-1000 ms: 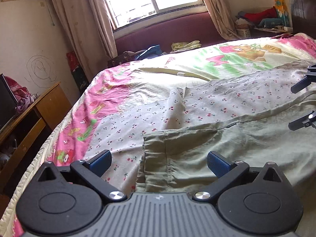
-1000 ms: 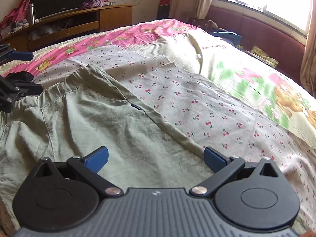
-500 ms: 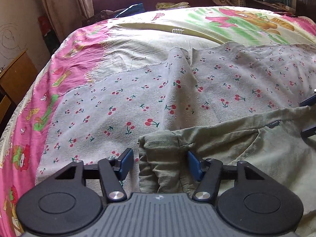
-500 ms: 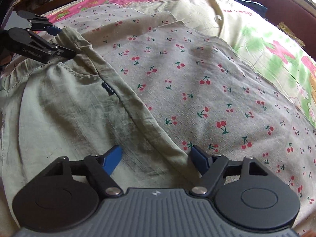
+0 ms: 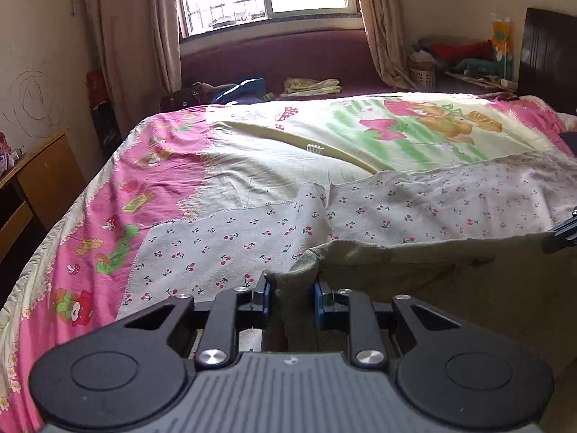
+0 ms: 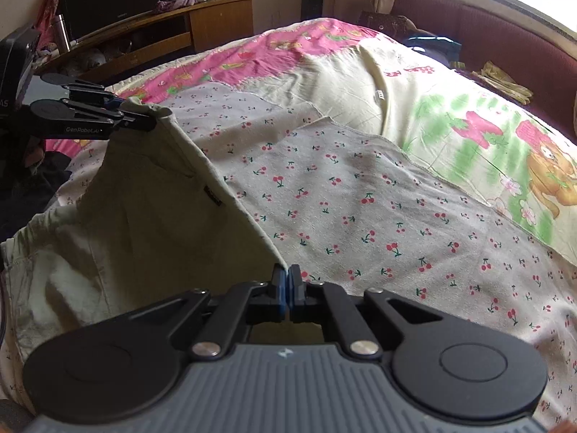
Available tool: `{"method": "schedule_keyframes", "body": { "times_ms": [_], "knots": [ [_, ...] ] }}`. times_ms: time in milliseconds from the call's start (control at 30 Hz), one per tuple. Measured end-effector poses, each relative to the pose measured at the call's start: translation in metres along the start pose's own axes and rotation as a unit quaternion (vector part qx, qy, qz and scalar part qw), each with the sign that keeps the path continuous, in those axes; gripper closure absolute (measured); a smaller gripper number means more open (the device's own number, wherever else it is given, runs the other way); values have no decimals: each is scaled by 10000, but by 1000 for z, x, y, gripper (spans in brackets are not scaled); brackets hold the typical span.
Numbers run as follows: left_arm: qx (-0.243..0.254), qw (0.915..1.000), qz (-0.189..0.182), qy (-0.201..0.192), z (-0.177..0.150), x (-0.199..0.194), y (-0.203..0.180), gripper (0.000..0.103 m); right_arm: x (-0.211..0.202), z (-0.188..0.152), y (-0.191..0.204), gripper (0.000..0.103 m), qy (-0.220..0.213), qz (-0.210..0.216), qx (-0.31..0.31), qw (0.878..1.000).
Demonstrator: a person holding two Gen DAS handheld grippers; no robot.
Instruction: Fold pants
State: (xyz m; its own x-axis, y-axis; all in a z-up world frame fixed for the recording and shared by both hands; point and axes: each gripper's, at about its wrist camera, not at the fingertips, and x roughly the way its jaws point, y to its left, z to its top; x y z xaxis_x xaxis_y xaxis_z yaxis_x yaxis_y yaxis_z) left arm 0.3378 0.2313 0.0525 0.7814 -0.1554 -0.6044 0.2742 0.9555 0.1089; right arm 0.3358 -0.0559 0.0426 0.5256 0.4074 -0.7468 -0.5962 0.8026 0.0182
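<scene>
Both tools just closed on the pants [image 6: 151,223]: left tool [image 5: 290,297] pinches a bunched corner, right tool [image 6: 286,290] the edge. Fabric's lifted off the bed [image 6: 360,187], ready to fold.

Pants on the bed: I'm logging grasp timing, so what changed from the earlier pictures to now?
Both grippers have just been closing. The left gripper now clamps a bunched corner of the olive pants; the right gripper pinches their edge. That edge has been lifted off the cherry-print sheet and hangs stretched between them. The sheet and the cartoon bedspread stayed as they were.
</scene>
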Motion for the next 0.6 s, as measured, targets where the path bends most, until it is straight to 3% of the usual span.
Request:
{"method": "schedule_keyframes", "body": {
  "times_ms": [133, 233, 400, 500, 600],
  "knots": [
    [-340, 9990, -42, -291, -41, -80, 5, 66, -80, -34, 63, 101, -244, 82, -91, 9996],
    [-610, 9979, -16, -234, -83, -110, 5, 68, -105, -75, 119, 101, 26, 385, -160, 9991],
    [-1261, 9919, -15, 113, -145, -118, 15, 72, -75, -138, 186, 101, 887, 895, -49, 9920],
    [-1412, 9894, 57, 319, -171, -117, 19, 73, -46, -166, 215, 98, 1259, 540, -438, 9896],
    [-1406, 9892, 91, 401, -190, -124, 20, 73, -37, -167, 224, 94, 1437, 280, -663, 9870]
  ]
}}
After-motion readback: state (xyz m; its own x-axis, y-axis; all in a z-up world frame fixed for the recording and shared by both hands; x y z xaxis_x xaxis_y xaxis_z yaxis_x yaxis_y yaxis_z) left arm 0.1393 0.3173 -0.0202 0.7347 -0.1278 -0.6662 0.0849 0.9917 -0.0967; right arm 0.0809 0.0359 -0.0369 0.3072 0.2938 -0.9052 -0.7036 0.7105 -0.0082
